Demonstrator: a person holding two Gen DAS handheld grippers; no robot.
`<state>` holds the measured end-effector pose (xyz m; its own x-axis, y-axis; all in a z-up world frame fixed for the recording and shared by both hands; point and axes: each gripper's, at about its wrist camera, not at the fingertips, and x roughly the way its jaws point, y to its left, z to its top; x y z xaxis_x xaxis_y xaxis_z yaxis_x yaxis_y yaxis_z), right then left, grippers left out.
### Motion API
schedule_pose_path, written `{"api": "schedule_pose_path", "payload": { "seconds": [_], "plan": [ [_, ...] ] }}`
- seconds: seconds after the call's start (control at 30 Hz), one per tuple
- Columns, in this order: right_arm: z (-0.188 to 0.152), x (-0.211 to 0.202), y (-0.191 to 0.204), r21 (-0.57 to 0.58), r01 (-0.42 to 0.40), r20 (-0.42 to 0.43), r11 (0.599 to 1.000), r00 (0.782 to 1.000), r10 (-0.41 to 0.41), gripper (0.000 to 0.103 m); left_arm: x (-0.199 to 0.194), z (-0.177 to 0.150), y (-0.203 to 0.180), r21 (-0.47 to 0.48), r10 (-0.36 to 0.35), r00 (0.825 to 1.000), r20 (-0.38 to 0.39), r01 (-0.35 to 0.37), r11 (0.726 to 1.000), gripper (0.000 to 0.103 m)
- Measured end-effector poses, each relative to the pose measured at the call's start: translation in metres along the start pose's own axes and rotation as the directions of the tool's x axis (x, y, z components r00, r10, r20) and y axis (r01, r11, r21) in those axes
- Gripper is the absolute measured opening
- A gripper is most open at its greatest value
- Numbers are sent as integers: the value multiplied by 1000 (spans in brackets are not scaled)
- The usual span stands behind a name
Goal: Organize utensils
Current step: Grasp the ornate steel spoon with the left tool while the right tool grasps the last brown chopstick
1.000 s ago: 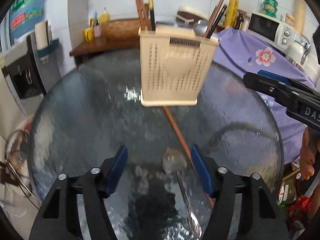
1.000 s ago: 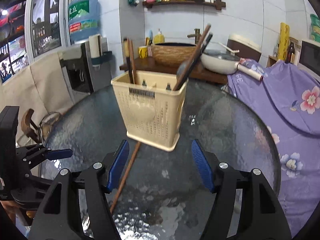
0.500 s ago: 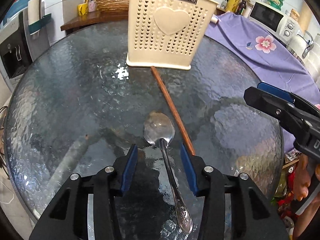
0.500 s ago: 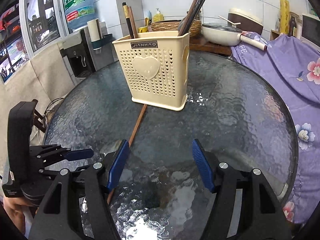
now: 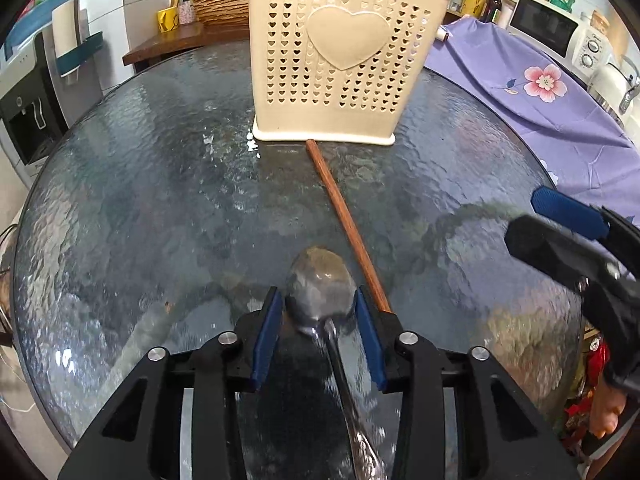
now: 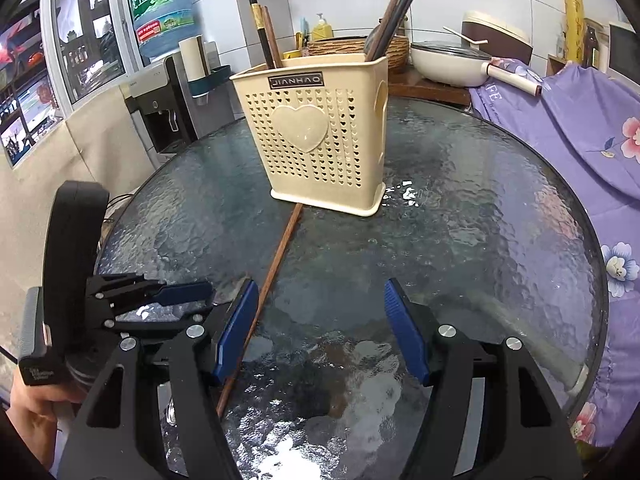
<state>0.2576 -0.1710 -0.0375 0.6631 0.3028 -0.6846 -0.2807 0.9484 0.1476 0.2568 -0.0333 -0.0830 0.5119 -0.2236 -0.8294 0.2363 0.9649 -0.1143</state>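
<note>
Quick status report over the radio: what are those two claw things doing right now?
Left gripper closing around metal spoon's bowl on glass table. Right gripper open, empty. Brown wooden chopstick beside spoon.

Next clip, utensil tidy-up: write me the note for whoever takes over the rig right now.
Left gripper: fingers closing around the bowl of the metal spoon, which lies on the glass table; not lifted yet.
Right gripper: open, empty, low over the table.
Wooden chopstick lies flat, one end at the foot of the cream utensil holder.
Done: several chopsticks already stand in the holder.
Left: finish gripping the spoon, drop it in the holder, then the chopstick.
</note>
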Motion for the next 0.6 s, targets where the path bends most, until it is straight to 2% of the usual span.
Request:
{"api": "schedule_pose_path", "payload": {
  "seconds": [0.33, 0.6],
  "plan": [
    [1, 22, -9, 50, -31, -69, 998, 997, 34, 65, 7, 11, 8, 6, 1, 1000, 3, -1, 1000, 33],
    [8, 55, 14, 16, -68, -157, 998, 985, 70, 65, 2, 10, 39, -33, 40, 999, 6, -39, 999, 33]
  ]
}}
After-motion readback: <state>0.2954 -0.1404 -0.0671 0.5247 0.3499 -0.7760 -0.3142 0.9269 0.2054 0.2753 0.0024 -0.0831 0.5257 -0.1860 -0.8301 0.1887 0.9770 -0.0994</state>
